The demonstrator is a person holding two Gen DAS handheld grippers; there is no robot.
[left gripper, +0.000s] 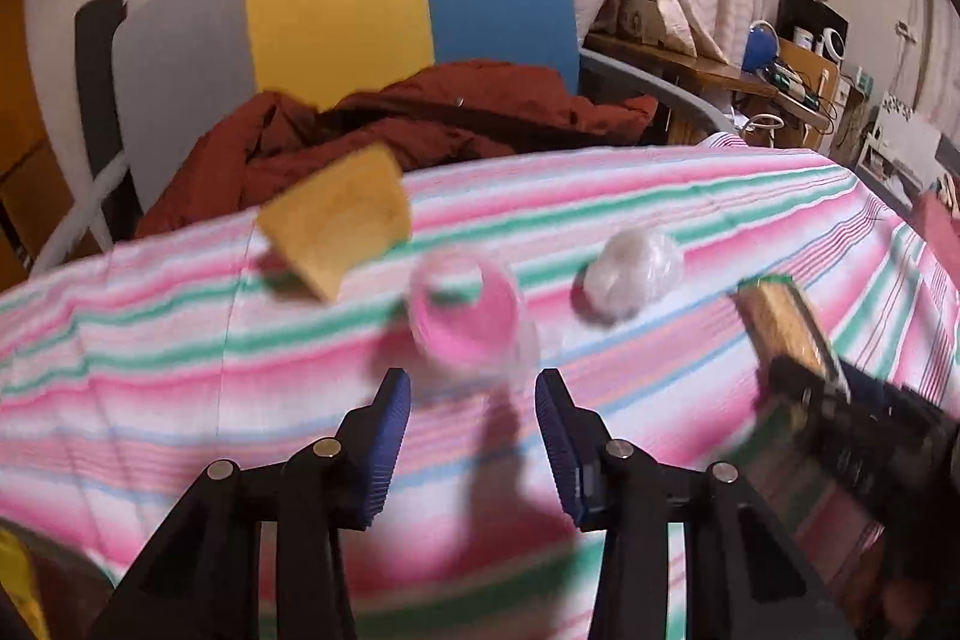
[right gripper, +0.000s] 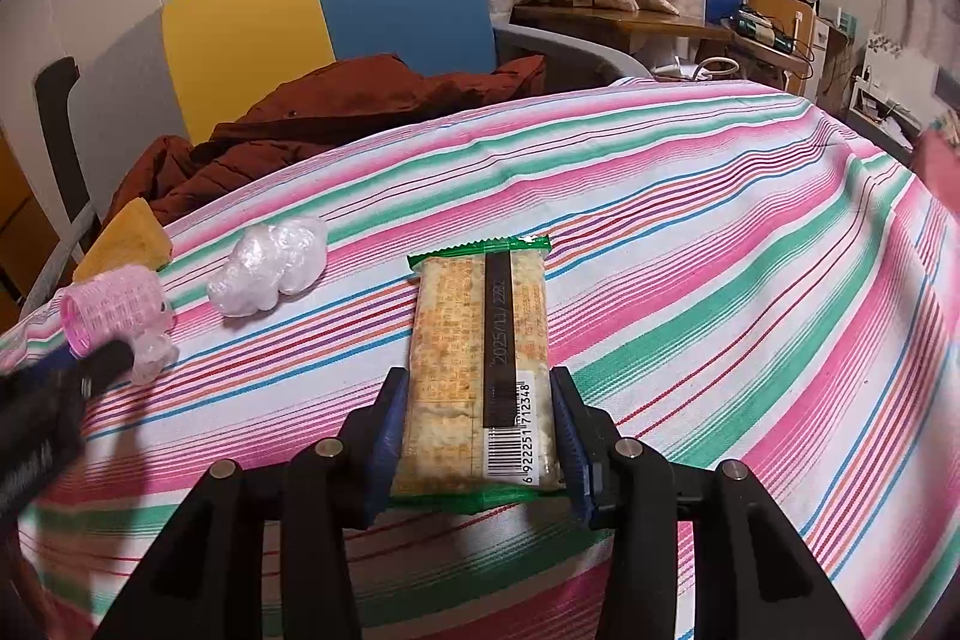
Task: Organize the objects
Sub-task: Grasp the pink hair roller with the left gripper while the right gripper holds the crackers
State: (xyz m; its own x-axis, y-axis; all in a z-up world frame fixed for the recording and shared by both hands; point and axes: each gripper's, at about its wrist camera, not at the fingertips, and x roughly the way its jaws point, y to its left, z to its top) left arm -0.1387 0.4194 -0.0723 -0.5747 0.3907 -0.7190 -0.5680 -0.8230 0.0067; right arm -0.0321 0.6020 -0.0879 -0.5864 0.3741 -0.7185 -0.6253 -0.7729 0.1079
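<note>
Right gripper (right gripper: 477, 436): blue pads closed against both long sides of the cracker pack (right gripper: 477, 358), clear wrapper with green ends, barcode side up. Pack lies lengthwise along the fingers, far end out over the striped tablecloth (right gripper: 720, 232); can't tell if that end touches the cloth.

Left gripper (left gripper: 474, 436): jaws spread wide, nothing between the pads. It's just short of the pink hair roller (left gripper: 459, 316), which lies on its side in a clear wrapper, open end toward the camera. Left view is motion-blurred.

On the table beyond the roller: crumpled clear plastic wad (left gripper: 630, 274) to its right, yellow sponge (left gripper: 339, 226) to its left near the far table edge. All three apart from each other.

Behind the table: chair (right gripper: 324, 4) with grey/yellow/blue back, rust-red jacket (right gripper: 336, 112) heaped on it.
</note>
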